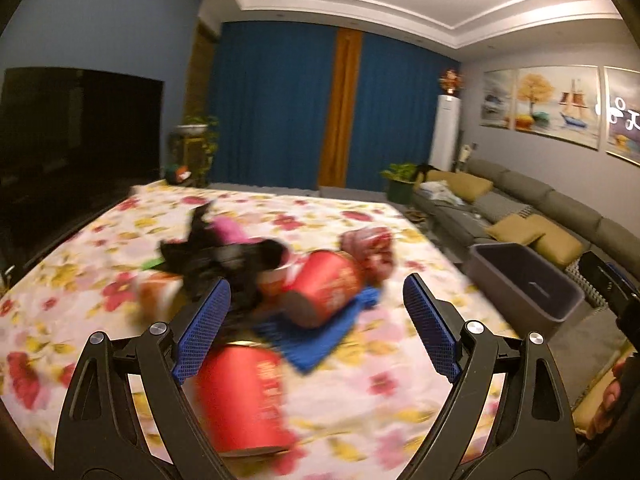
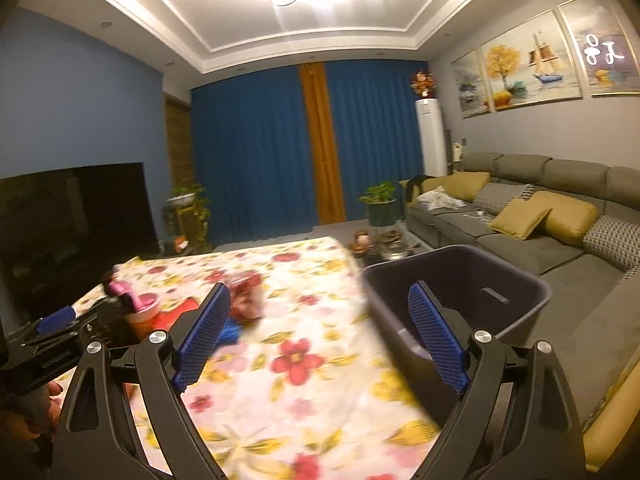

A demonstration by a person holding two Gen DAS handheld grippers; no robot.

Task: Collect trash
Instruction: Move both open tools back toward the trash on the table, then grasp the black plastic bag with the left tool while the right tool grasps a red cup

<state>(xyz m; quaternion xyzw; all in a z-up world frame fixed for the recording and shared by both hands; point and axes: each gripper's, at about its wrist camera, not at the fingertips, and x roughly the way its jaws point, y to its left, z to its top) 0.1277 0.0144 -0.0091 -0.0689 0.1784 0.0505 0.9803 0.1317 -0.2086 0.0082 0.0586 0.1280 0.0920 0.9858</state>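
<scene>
The trash (image 1: 280, 280) lies heaped mid-surface: 2 red cups (image 1: 320, 288), a black bag (image 1: 216, 252), a wrapper (image 1: 370, 250), a blue cloth (image 1: 320, 332). The bin (image 2: 460, 292) stands just past the flowered surface (image 2: 296, 360) edge, nearly empty as far as I can see. Both left tongs (image 1: 316, 320) and right tongs (image 2: 320, 332) gape wide, holding nothing. Collecting looks barely begun.

I see a table under a floral cloth (image 1: 100, 248) carrying a blurred heap: two red paper cups (image 1: 324, 284) on their sides, one resting on a blue mat (image 1: 320, 340), a crumpled black bag (image 1: 216, 256), a pink item (image 1: 230, 230) and a reddish wrapper (image 1: 370, 250). A dark bin (image 2: 512, 300) stands just beside the table on the floor.
</scene>
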